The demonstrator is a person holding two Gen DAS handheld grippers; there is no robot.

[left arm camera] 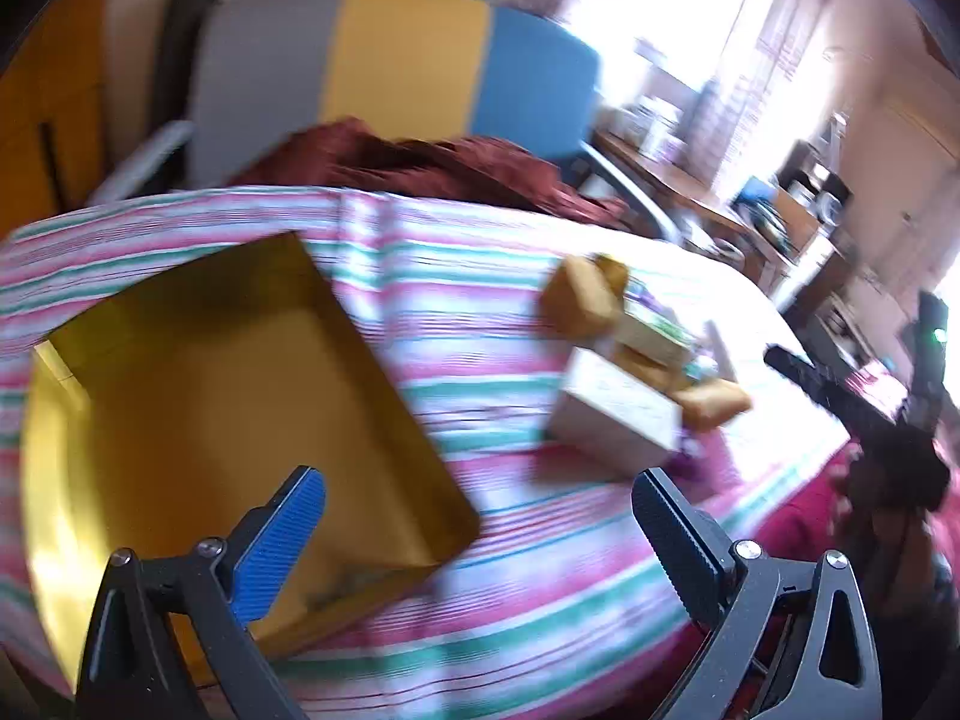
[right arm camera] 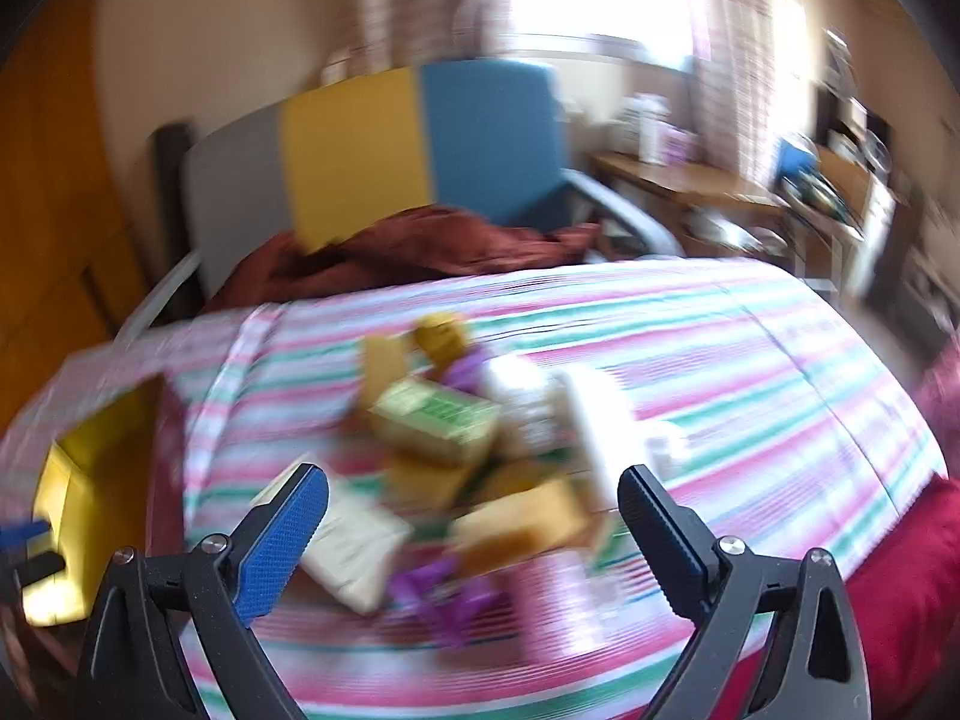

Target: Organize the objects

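A pile of small boxes and packets [left arm camera: 636,354] lies on the striped bedspread [left arm camera: 540,570]; in the blurred right wrist view the pile [right arm camera: 456,456] sits just ahead of my right gripper. A yellow open box [left arm camera: 228,402] lies on the bed at left; its corner shows in the right wrist view [right arm camera: 90,480]. My left gripper [left arm camera: 480,498] is open and empty, over the yellow box's right edge. My right gripper [right arm camera: 474,492] is open and empty, above the near side of the pile. The right gripper also shows at the right edge of the left wrist view [left arm camera: 840,396].
A dark red blanket [left arm camera: 420,162] is bunched at the head of the bed, below a grey, yellow and blue headboard [left arm camera: 408,66]. A wooden desk with clutter [left arm camera: 720,192] stands at the right by a bright window. A red cushion [right arm camera: 906,588] lies at the bed's right edge.
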